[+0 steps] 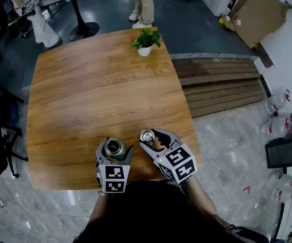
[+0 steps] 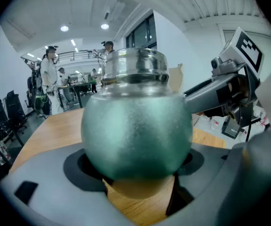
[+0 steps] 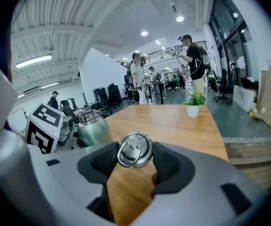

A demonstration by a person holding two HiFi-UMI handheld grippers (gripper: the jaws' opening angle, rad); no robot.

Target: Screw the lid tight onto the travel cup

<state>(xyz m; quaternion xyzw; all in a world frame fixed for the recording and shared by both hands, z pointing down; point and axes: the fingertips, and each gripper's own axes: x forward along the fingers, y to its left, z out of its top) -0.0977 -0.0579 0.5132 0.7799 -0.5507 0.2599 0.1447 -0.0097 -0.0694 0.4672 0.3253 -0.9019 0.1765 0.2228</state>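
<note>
L gripper (image 1: pixel 115 147): cup (image 2: pixel 136 126); R gripper (image 1: pixel 150 137): lid (image 3: pixel 134 149); nose-down.

Wooden counter (image 1: pixel 95 85) fills the frame centre, with a potted plant (image 1: pixel 146 41) at its far edge. Dark floor (image 1: pixel 186 19) lies at top, pale tiles (image 1: pixel 232 151) lower right, wooden planks (image 1: pixel 222 85) right, cardboard (image 1: pixel 260 14) upper right. Ceiling lights (image 3: pixel 179 19) are lit.

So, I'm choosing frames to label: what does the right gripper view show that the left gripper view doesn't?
Right gripper view only: the ringed lid held by the right gripper, and the potted plant. Left gripper view only: the left gripper with its fingers against the green travel cup, close up. Both: that cup, open-topped, the wooden table, people behind.
</note>
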